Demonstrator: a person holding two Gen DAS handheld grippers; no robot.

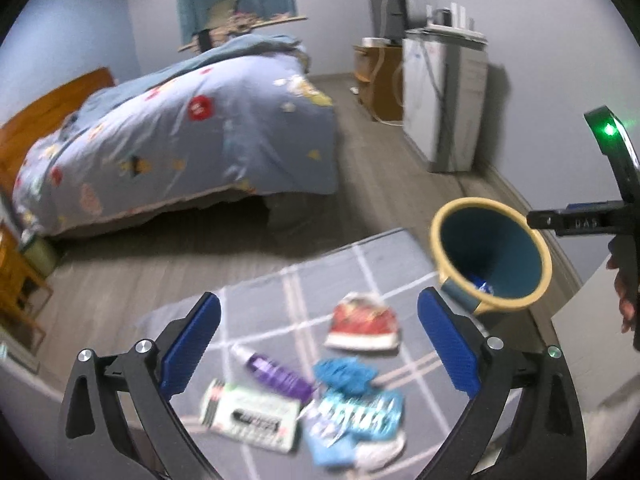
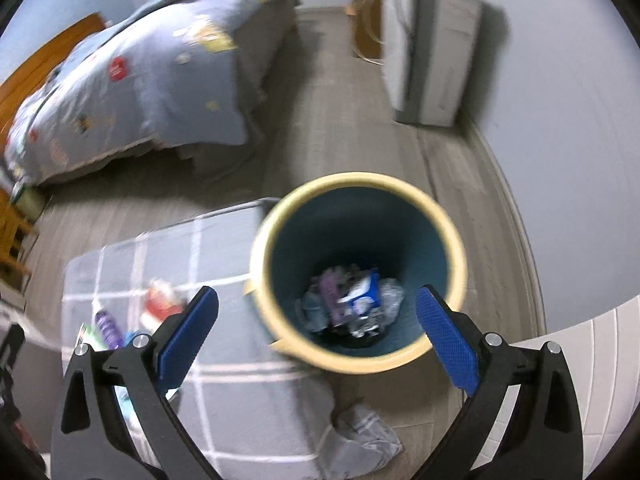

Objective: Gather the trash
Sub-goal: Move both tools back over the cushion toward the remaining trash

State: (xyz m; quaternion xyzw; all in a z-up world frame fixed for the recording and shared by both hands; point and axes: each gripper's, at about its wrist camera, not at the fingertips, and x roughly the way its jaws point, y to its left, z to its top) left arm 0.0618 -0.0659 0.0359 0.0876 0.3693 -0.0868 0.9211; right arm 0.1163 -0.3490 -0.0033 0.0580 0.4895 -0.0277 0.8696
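**Blue pads wide on both sides, nothing held**

Blue-padded left gripper [image 1: 319, 340] is spread wide w/ nothing between its fingers. You've got it above the grey checked cloth [image 1: 280, 292], over a cluster of trash. From its cam: a red wrapper [image 1: 362, 326] farthest out, a purple bottle [image 1: 276, 372] lying on its side, a white-and-green packet [image 1: 250, 414] just beside the bottle, a crumpled blue piece [image 1: 346, 372] and a blue-and-white wrapper [image 1: 356, 420] nearest you. All of it is motion-blurred, so print and labels can't be read; can't tell which pieces touch.

Your right gripper [image 2: 317, 338] is also spread wide and empty. It's above the bin [image 2: 276, 220], which has a yellow rim and teal inside and stands at the cloth's right edge. Bin's near rim is partly covered by the right finger. Inside, a heap of crumpled stuff [image 2: 352, 300]: blue-white, purple, clear plastic; separate items are hard to make out. In the left cam only a sliver of blue shows in the bin.

Right cam catches just the bottle and red wrapper at far left, rest is cut off behind the left finger. A rumpled corner of cloth hangs below the bin.

Bed [image 1: 180, 132] w/ blue patterned cover sits well apart across the wood floor [image 1: 380, 168]; white cabinet [image 1: 444, 96] by the wall.
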